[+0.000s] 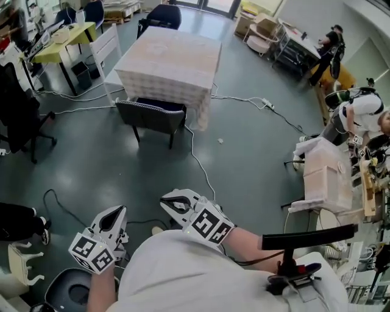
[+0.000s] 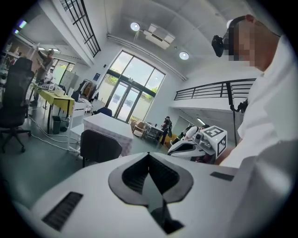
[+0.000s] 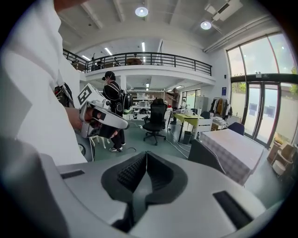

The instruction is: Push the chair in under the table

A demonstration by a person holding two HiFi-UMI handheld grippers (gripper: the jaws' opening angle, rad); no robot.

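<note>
The person's white-sleeved arms fill the bottom of the head view, a gripper in each hand held close to the body and above the floor. The left gripper point(image 1: 117, 213) sits at about 7 o'clock in that view and the right gripper point(image 1: 167, 202) at about 6 o'clock, near each other but apart, both pointing ahead. In the left gripper view the two dark ribbed pads meet along a single seam with nothing between them, so that gripper is closed and empty. The right gripper view shows the same: pads pressed together, holding nothing.

Beyond the grippers, toward 12 o'clock, a cable point(image 1: 198, 159) snakes across the grey-green floor. Further along that line stands the chair point(image 1: 151, 116), dark, with its backrest turned toward the person. It stands at the near edge of the table point(image 1: 173, 55), well apart from both grippers, and a strip of its seat shows between the backrest and the hanging tablecloth. The table is covered in a pale checked cloth.

A white chair point(image 1: 106, 52) stands at the table's 9 o'clock side, and a blue chair point(image 1: 163, 15) at its far end. A yellow-green desk point(image 1: 64, 38) lies toward 10 o'clock, and a black office chair point(image 1: 21, 116) toward 9 o'clock.
</note>
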